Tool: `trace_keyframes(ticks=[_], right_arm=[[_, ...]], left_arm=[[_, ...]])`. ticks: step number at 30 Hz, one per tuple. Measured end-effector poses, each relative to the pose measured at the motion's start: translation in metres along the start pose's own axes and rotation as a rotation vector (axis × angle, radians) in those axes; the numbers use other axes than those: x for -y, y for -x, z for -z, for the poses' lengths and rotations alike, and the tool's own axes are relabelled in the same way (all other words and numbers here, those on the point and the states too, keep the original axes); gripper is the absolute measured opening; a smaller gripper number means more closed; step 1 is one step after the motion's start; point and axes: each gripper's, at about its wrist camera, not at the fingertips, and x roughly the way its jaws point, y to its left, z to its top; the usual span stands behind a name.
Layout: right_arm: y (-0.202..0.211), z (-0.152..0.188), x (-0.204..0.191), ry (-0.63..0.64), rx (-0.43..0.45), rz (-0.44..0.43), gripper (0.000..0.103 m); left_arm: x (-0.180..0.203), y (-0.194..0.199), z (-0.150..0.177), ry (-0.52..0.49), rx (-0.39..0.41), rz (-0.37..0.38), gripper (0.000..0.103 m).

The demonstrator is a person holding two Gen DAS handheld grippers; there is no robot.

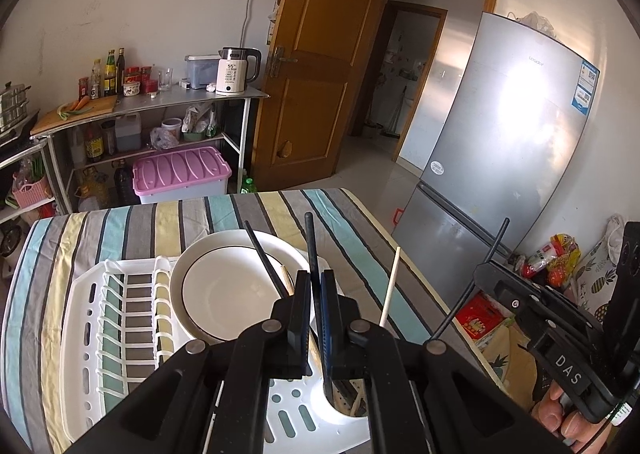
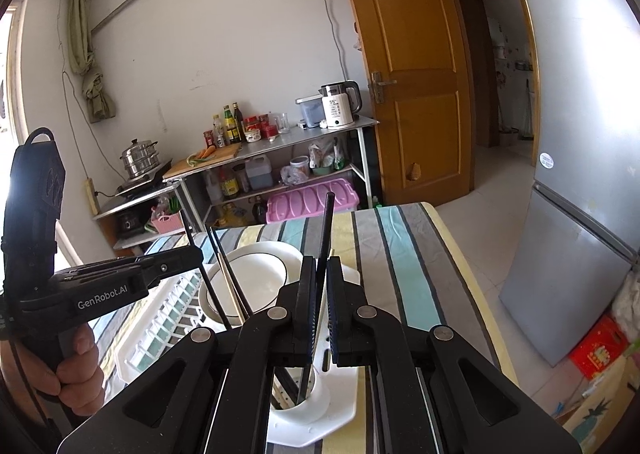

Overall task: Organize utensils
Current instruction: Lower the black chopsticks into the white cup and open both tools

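Note:
A white dish rack (image 1: 80,334) (image 2: 344,410) lies on the striped table, and a white black-rimmed bowl (image 1: 228,294) (image 2: 256,278) rests in it. At the rack's near corner is a round utensil cup (image 1: 346,418) (image 2: 310,408). My left gripper (image 1: 316,294) (image 2: 198,252) is shut on a black chopstick (image 1: 309,238) whose lower end reaches into the cup. My right gripper (image 2: 320,286) (image 1: 482,268) is shut on another black chopstick (image 2: 327,221), its tip also down in the cup. A wooden chopstick (image 1: 390,286) and another black one (image 1: 260,254) lean in the cup.
The striped tablecloth (image 1: 352,221) ends at the table's right edge, beside a silver fridge (image 1: 512,141). Behind the table stand a metal shelf (image 1: 192,97) with a kettle and bottles, a pink-lidded box (image 1: 180,173) and an open wooden door (image 1: 320,65). A person's hand (image 2: 76,370) grips the left handle.

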Motion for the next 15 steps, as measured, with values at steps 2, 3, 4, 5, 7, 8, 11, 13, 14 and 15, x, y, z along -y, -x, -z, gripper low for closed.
trace_keyframes(ticks=[2,3,4,5,7,8,11,13,14,15], right_arm=[[0.0,-0.002,0.002,-0.006,-0.008,0.003,0.005],[0.001,-0.002,0.003,-0.005,-0.011,0.005,0.005],[0.002,-0.002,0.003,-0.005,-0.015,0.008,0.005],[0.004,-0.002,0.003,-0.003,-0.015,0.009,0.007],[0.009,-0.001,0.002,0.004,-0.009,0.012,0.012],[0.012,0.001,0.002,0.004,-0.006,0.012,0.014],[0.02,0.005,0.001,0.005,-0.001,0.013,0.014],[0.026,0.009,0.001,0.003,-0.001,0.015,0.015],[0.03,0.011,0.0,0.003,-0.002,0.015,0.015],[0.034,0.014,-0.001,0.005,-0.001,0.013,0.015]], left_arm=[[0.002,0.002,0.0,-0.005,0.001,-0.006,0.005],[0.003,0.004,0.0,-0.009,0.0,-0.008,0.005],[0.004,0.006,0.001,-0.014,0.001,-0.009,0.005],[0.005,0.008,0.002,-0.02,0.003,-0.012,0.005],[0.007,0.014,0.005,-0.033,0.007,-0.018,0.005],[0.008,0.017,0.007,-0.037,0.007,-0.02,0.006],[0.009,0.027,0.016,-0.041,0.008,-0.016,0.008],[0.01,0.033,0.022,-0.042,0.01,-0.021,0.008],[0.011,0.038,0.026,-0.044,0.011,-0.018,0.008],[0.012,0.043,0.03,-0.047,0.012,-0.016,0.008]])
